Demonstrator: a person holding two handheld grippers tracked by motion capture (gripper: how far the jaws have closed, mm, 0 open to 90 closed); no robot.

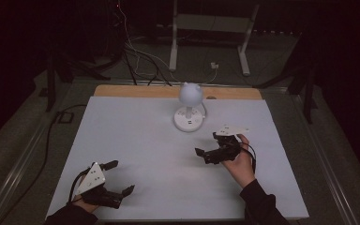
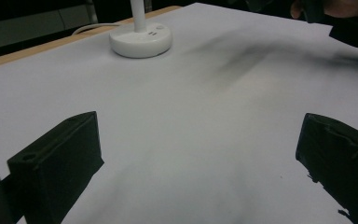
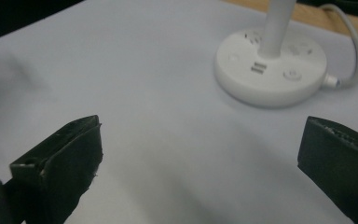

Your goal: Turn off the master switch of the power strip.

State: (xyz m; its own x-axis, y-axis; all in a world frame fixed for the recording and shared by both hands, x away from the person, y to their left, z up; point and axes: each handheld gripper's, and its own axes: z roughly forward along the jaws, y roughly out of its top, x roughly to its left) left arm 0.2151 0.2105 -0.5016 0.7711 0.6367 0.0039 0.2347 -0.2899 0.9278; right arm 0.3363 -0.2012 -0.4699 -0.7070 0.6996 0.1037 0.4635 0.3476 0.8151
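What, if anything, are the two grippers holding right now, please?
Nothing: the left gripper and right gripper are both open, apart from the lamp.

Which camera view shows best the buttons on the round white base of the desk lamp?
The right gripper view: the round white lamp base is close, its top buttons and two slots distinct. The left gripper view shows the base farther off, markings small. The high view shows it tiny under the lamp's rounded head.

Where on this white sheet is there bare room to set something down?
The white sheet is bare left of the desk lamp and between the left gripper and right gripper. It is tighter between the lamp's base and the right gripper.
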